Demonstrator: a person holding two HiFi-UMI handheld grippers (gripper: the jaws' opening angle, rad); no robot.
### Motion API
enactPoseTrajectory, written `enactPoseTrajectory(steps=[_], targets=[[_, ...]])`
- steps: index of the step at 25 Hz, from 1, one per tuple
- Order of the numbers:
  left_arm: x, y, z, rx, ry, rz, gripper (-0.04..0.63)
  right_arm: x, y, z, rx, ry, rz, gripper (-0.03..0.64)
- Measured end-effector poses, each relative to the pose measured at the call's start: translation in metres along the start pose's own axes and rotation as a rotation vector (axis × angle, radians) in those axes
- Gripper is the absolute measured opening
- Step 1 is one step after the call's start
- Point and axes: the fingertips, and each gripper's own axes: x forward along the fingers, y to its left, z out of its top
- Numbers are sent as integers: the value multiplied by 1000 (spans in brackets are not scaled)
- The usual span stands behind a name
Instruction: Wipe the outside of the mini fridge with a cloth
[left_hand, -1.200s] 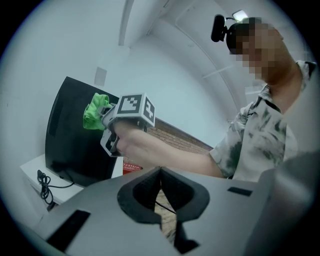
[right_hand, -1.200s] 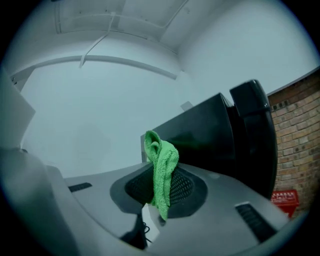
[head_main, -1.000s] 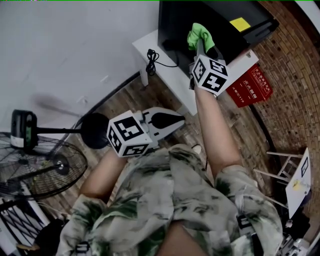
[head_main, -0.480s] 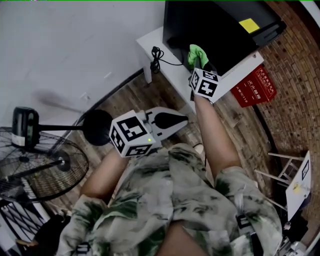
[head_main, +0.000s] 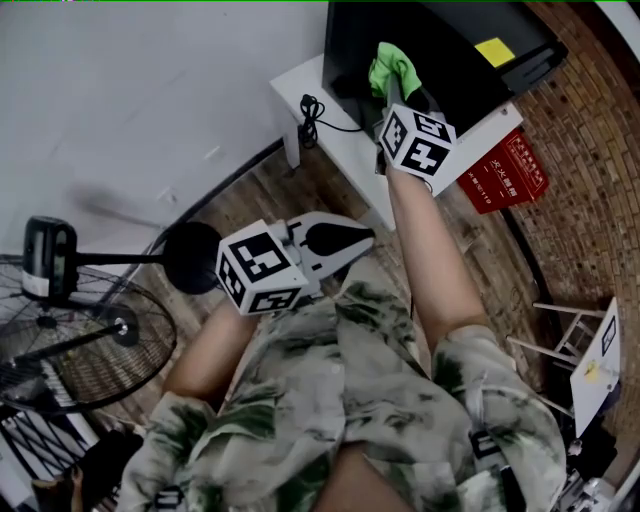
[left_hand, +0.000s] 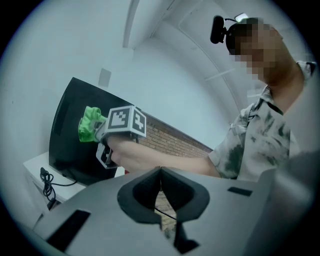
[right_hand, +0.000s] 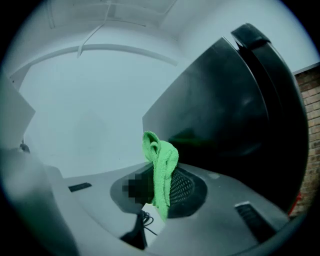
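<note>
Since only 1 cloth is needed for the wiping, the left gripper (head_main: 362, 238) is held idle close to the person's body, well back from the mini fridge (head_main: 440, 45). Its 2 jaws are pressed together with nothing between them.

Farther out, the right gripper (head_main: 397, 88) is reached forward on an outstretched arm to the fridge's side face. Its jaws are clamped on the green cloth (right_hand: 161, 162). The cloth is bunched so that a soft wad stands proud of the jaw tips, so the cloth, not the hard jaws, is judged to meet the black panel. The cloth is placed high on that side face, near the fridge's top edge, though actual contact cannot be confirmed.

The fridge is raised on a white stand (head_main: 335, 150) directly beneath it, which puts the side face within arm's reach. A black cable (head_main: 310, 112) is coiled on the stand just beside the fridge's near corner and could be snagged if strokes are carried low. A yellow sticker (head_main: 494, 50) is seen on the fridge's top.
</note>
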Motion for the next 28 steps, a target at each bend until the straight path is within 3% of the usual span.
enactPoseTrajectory(steps=[6, 10, 17, 28], targets=[[-1, 3, 4, 2, -13, 21, 23, 18, 10, 63, 59, -110, 17, 63], [-6, 12, 7, 6, -22, 53, 23, 28, 13, 66, 96, -125, 20, 63], [-10, 25, 12, -4, -19, 76, 23, 47, 8, 9, 114, -21, 17, 63], [-17, 48, 6, -48, -18, 103, 23, 69, -1, -122, 75, 225, -11, 63]])
